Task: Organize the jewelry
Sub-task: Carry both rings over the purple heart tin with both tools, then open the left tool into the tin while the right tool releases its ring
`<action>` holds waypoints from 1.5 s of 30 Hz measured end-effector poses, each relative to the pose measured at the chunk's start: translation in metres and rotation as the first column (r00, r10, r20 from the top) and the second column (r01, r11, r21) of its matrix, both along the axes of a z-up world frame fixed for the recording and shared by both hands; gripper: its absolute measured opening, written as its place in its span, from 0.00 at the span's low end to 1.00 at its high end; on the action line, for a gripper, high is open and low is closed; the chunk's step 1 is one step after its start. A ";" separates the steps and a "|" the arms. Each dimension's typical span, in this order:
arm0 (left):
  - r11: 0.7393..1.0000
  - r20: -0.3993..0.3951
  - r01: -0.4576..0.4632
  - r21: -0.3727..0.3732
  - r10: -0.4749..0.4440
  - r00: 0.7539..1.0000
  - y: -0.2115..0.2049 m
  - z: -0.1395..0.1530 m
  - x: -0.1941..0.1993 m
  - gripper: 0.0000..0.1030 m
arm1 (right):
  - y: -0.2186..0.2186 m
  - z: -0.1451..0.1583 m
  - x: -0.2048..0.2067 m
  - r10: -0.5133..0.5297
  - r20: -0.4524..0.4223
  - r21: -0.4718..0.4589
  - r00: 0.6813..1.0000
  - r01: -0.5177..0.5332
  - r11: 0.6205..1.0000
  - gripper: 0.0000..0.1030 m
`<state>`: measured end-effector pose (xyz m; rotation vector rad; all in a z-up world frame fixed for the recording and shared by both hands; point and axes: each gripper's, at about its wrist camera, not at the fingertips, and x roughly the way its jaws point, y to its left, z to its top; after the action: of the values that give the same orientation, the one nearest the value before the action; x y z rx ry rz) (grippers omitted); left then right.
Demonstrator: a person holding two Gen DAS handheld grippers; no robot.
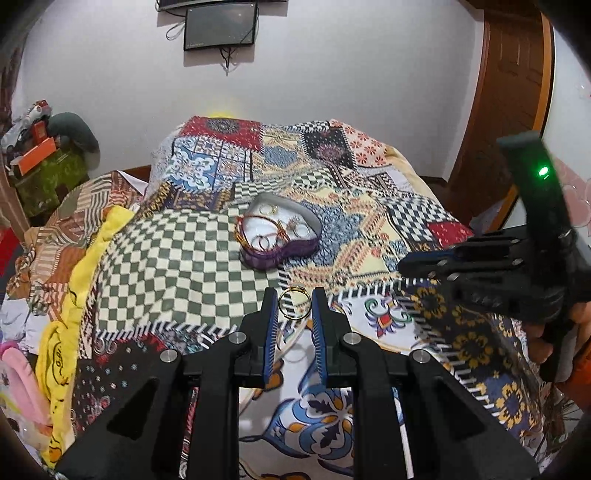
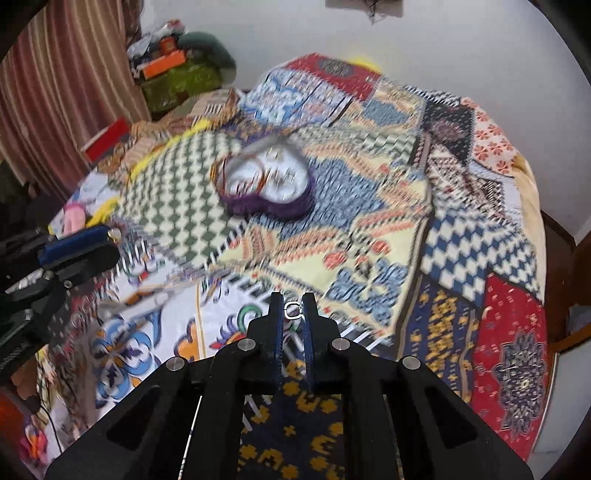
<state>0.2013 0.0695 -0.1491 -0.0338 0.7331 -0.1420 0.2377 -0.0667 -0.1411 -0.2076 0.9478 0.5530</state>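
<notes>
While pinched between the 2 blue pads of the left gripper, stands upright at lower centre of the left wrist view: 1 gold ring, hoop face-on to the lens, its flat top plate uppermost, no clear long axis. Narrow gap between those pads, filled by the hoop. Held likewise at the tips of the right gripper, lower centre of the right wrist view: 1 small silver ring, open loop toward the lens, slightly wider than tall; pads close together, clamped on it. Lies beyond both, at frame centre in the left view and upper centre in the right: 1 heart-shaped jewelry box, purple outside, white lining, lid off, point of the heart toward the lower left, lobes toward the upper right. Hard to count the pieces inside; at least 3 rings and 1 red-gold looped cord across the left rim. Spread beneath everything: 1 patchwork bedspread in checks and florals. Hung high on the white wall, top centre of the left view: 1 dark screen. Piled at the upper left: boxes and cloth, blurred.
</notes>
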 end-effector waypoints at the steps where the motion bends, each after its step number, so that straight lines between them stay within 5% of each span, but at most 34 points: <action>1: 1.000 0.002 -0.003 -0.003 0.003 1.000 0.001 0.002 0.001 0.17 | -0.002 0.007 0.001 -0.005 0.011 0.012 1.000 0.005 1.000 0.08; 17: 1.000 0.041 -0.014 0.013 0.013 0.999 0.006 0.014 0.051 0.17 | 0.014 0.057 0.029 -0.013 0.121 0.124 0.993 -0.002 0.992 0.08; 36: 1.000 -0.004 -0.024 0.013 0.024 1.000 0.019 -0.013 0.115 0.17 | 0.046 0.032 0.089 -0.014 0.046 0.160 0.999 0.006 0.987 0.08; 45: 0.999 -0.080 -0.020 -0.043 0.016 0.997 0.030 -0.038 0.141 0.17 | 0.060 0.013 0.110 0.014 -0.020 0.148 1.000 -0.011 0.989 0.08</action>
<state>0.3420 0.0993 -0.1875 -0.0884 0.8094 -0.1402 0.3474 -0.0064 -0.1280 -0.0742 0.9217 0.6355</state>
